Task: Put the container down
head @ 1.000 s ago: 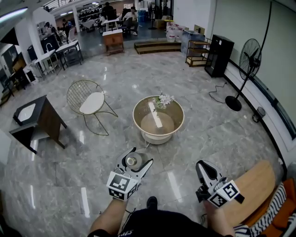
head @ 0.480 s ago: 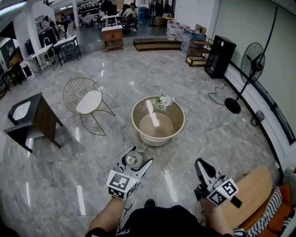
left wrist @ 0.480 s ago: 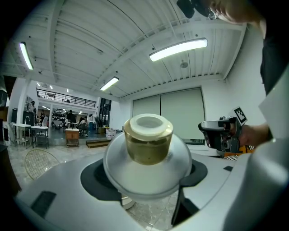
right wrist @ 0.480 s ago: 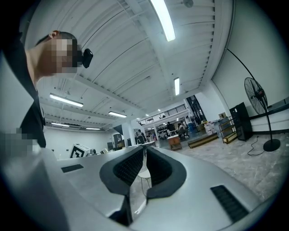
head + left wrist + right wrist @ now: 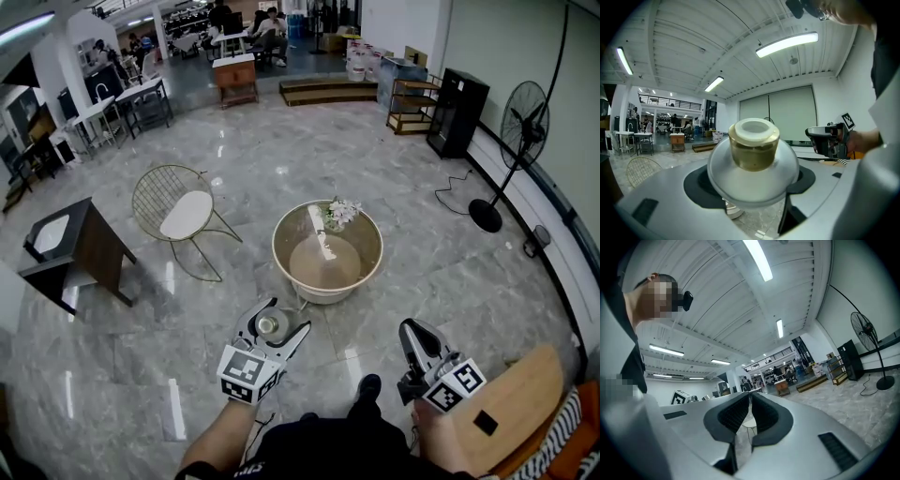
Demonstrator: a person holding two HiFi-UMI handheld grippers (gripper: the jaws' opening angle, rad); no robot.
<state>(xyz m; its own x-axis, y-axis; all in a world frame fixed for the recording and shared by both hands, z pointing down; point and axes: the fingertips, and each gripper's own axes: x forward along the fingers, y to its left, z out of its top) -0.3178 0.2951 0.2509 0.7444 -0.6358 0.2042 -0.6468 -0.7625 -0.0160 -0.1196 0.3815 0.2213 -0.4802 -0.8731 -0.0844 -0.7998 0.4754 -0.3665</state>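
Container [image 5: 753, 157] clamped between left gripper [image 5: 273, 322] jaws, held in air over marble floor [image 5: 141, 328], short of round table [image 5: 323, 294]. Pale rounded body, gold neck, white cap; possibly glass, hard to tell. Right gripper [image 5: 413, 335] jaws pressed nearly together, nothing between them, well apart from left gripper.

No text, label, brand, number or sign can be read anywhere.

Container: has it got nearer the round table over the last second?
Yes, slightly: in the head view the container, shut in the left gripper, has closed toward the near rim of the round table, not reached it.
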